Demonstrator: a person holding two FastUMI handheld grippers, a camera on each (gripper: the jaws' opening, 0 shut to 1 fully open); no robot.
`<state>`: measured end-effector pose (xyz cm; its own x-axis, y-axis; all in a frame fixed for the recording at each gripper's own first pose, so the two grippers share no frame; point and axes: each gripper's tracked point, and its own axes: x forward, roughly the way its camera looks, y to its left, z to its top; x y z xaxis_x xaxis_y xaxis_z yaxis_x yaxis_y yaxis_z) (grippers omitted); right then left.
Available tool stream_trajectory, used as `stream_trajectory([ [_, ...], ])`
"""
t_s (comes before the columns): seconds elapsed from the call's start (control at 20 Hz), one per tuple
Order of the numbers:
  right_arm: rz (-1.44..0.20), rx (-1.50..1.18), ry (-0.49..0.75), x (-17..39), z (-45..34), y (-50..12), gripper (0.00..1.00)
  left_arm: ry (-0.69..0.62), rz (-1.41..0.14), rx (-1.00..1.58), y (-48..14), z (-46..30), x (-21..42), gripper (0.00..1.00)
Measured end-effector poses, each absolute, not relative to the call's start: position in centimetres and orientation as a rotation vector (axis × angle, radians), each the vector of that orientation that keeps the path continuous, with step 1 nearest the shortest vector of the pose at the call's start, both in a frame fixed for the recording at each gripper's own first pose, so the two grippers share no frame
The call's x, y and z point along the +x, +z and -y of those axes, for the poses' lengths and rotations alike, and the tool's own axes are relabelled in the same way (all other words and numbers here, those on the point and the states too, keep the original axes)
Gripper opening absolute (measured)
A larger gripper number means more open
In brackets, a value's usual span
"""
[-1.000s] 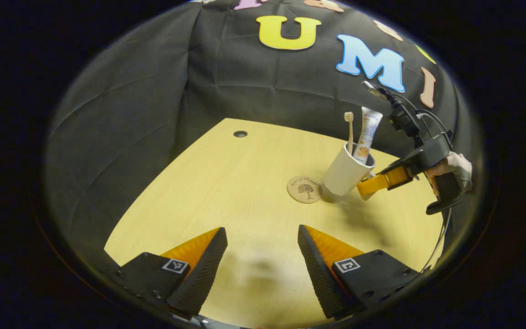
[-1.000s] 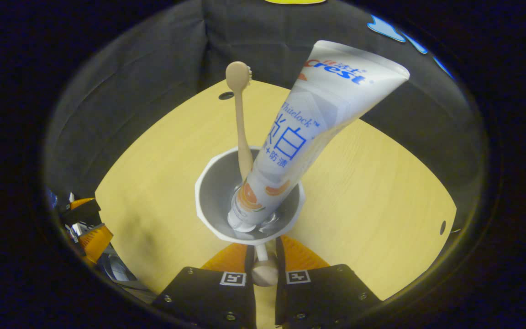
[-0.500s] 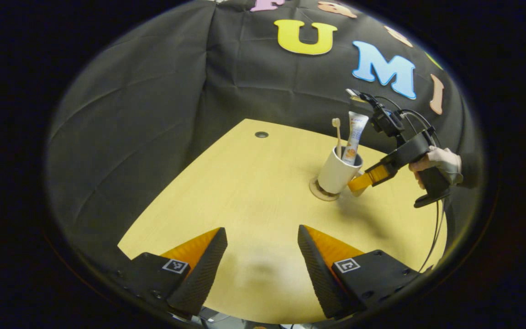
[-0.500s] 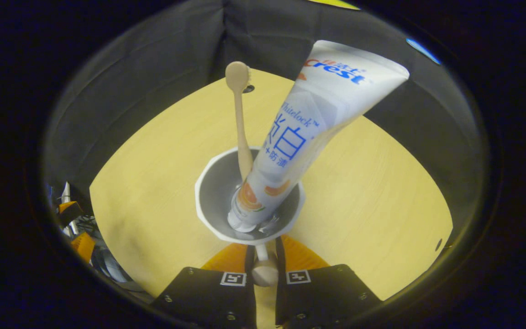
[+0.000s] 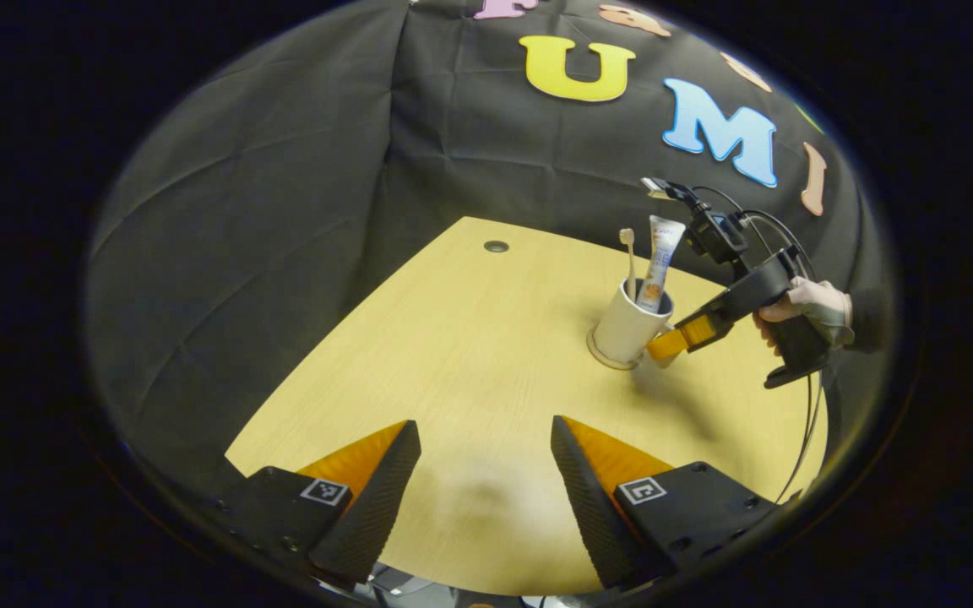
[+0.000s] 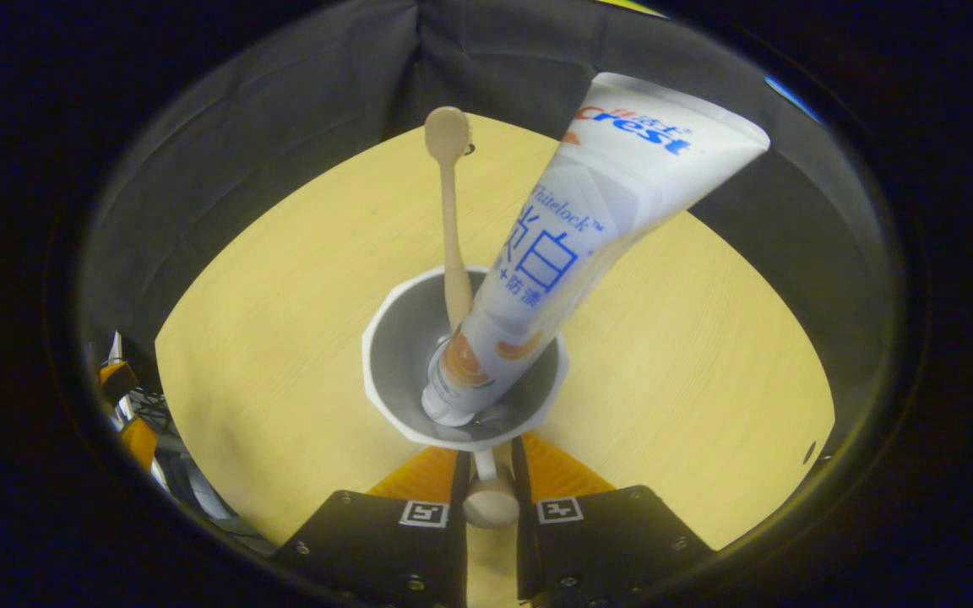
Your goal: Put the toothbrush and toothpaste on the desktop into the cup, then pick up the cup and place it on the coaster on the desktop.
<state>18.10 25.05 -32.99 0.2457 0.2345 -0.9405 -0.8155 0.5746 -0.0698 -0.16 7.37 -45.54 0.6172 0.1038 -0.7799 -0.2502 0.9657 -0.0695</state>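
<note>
The white cup point(image 5: 624, 325) stands upright on the round coaster point(image 5: 600, 355), far from the near edge of the tabletop point(image 5: 470, 355) and closer to its right edge than to its left edge. A thin ring of the coaster peeks out around the bottom of the cup. The toothbrush point(image 5: 628, 257) and the toothpaste point(image 5: 657, 263) both stand inside the cup and stick out of its top. The toothbrush is on the left and the toothpaste is on the right, leaning a little.

In the right gripper view, the cup point(image 6: 463, 359) is seen from above, and its inside is grey. The toothbrush point(image 6: 451, 228) has its head up, and the toothpaste point(image 6: 575, 245) leans toward the right with its cap end down in the cup. The right gripper point(image 6: 488, 473) has its two fingers pressed close together on the cup's handle point(image 6: 486, 498), which sits between them. In the left gripper view, a hand point(image 5: 807, 304) holds the right gripper point(image 5: 674, 339) beside the cup, near the right edge of the tabletop.

The left gripper point(image 5: 485, 477) hangs over the near edge of the tabletop, well apart from the cup. Its fingers are spread wide apart and hold nothing. A small dark hole point(image 5: 496, 247) sits near the far edge of the tabletop.
</note>
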Motion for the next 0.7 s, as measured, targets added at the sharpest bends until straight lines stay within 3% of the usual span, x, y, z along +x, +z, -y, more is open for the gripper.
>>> stream_trajectory([
  [0.05,-1.104,-0.634,0.790,18.0,-24.8,-32.7,0.19,0.201,-0.882,-0.177,-45.5,-7.2,0.1,0.97],
  [0.1,-1.100,-0.626,0.788,18.1,-24.6,-32.8,0.27,0.196,-0.879,-0.177,-45.5,-7.0,0.4,1.00],
  [0.7,-0.976,-0.385,0.731,15.4,-22.0,-24.7,0.25,0.085,-0.780,-0.178,-42.7,-3.7,4.7,1.00],
])
